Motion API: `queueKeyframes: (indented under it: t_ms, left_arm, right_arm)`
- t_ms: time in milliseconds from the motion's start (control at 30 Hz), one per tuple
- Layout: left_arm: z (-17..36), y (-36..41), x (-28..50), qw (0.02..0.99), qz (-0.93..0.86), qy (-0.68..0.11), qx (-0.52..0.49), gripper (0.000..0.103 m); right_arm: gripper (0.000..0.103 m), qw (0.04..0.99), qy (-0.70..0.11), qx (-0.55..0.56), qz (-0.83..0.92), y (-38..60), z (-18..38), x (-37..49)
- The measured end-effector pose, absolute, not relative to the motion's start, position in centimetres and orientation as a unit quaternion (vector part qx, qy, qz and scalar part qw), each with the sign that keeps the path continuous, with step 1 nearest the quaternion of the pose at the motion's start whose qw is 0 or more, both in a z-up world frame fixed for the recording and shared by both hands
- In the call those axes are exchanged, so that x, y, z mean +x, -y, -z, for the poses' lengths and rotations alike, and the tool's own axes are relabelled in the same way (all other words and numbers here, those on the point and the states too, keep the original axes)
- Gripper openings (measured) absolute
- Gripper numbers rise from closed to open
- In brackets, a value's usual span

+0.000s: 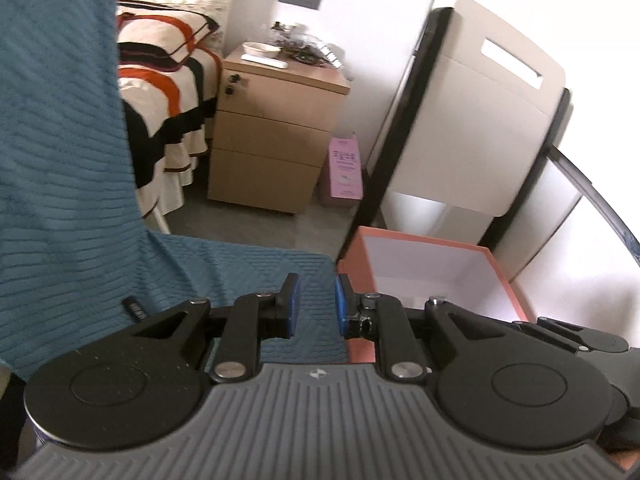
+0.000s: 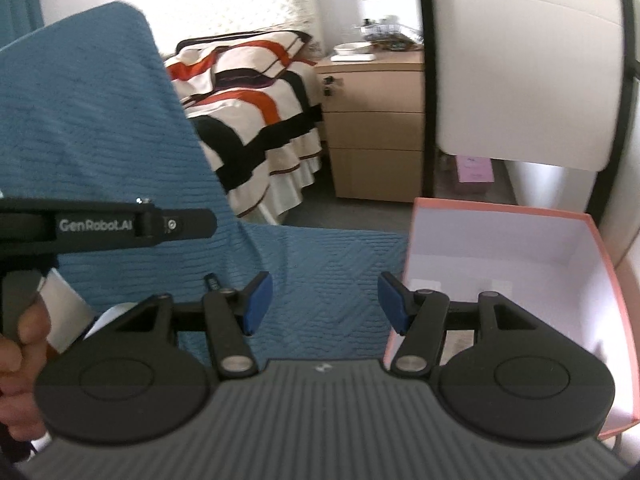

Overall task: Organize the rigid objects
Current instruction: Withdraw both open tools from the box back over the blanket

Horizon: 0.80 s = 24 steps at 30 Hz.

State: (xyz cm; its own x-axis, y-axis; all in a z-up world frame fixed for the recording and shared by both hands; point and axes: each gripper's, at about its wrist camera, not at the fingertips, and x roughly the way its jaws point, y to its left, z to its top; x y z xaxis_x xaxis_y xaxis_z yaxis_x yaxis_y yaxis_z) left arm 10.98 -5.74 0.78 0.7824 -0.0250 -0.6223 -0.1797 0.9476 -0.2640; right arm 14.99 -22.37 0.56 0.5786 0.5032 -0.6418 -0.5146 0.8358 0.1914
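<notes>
An open pink box with a white inside stands on a blue textured cloth; it also shows in the right wrist view, with flat pale items on its floor. My left gripper is open and empty, hovering over the cloth at the box's left edge. My right gripper is open wide and empty, above the cloth just left of the box. The left gripper's body shows at the left of the right wrist view, held by a hand.
A wooden drawer cabinet with a bowl and clutter on top stands behind, next to a bed with a striped cover. A pink carton sits on the floor. A white chair back stands right behind the box.
</notes>
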Motion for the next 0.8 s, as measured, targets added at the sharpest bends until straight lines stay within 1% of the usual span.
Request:
queueKeyframes:
  t_ms: [367, 500, 700, 800]
  left_arm:
    - [2.4, 0.6, 7.4, 0.930, -0.066, -0.324, -0.164, 0.020]
    - [4.2, -0.6, 6.5, 0.930, -0.078, -0.325, -0.155, 0.020]
    - [8.4, -1.8, 5.9, 0.926, -0.092, -0.335, -0.147, 0.020]
    - [10.5, -2.4, 5.9, 0.922, -0.095, -0.340, -0.158, 0.020]
  right_arm:
    - [0.061, 0.880, -0.355, -0.026, -0.313, 17.5, 1.1, 11.9]
    - [0.061, 0.875, -0.359, -0.022, -0.323, 16.0, 2.7, 11.1]
    - [0.061, 0.872, -0.368, -0.025, -0.323, 14.5, 6.5, 11.1]
    - [0.061, 0.870, -0.374, -0.019, -0.322, 14.1, 8.1, 11.7]
